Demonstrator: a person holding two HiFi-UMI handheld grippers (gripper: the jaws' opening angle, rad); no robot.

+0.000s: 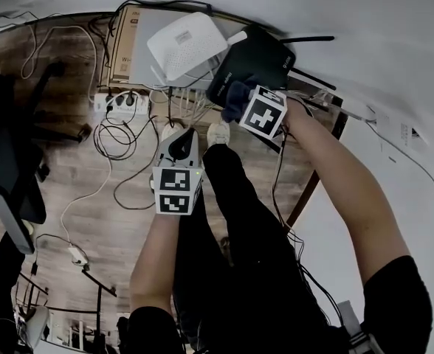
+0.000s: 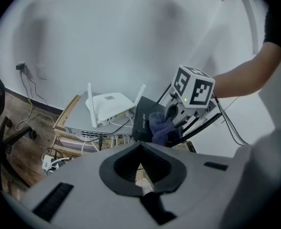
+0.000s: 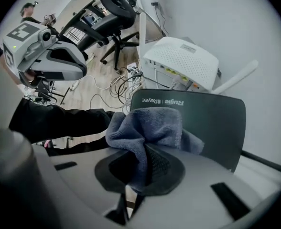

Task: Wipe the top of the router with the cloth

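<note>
while the right hand-held gripper (image 3: 139, 171) is clenched on the blue-grey cloth (image 3: 147, 128), the cloth's bunched end lies on the near edge of the black router (image 3: 212, 120), just beside the white router (image 3: 181, 61). the left hand-held gripper (image 2: 140, 149) hangs apart from both routers, jaws pressed together on nothing.

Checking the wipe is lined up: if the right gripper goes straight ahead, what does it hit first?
The cloth clamped in the right gripper would likely meet the black router top first; it may already be touching.
</note>
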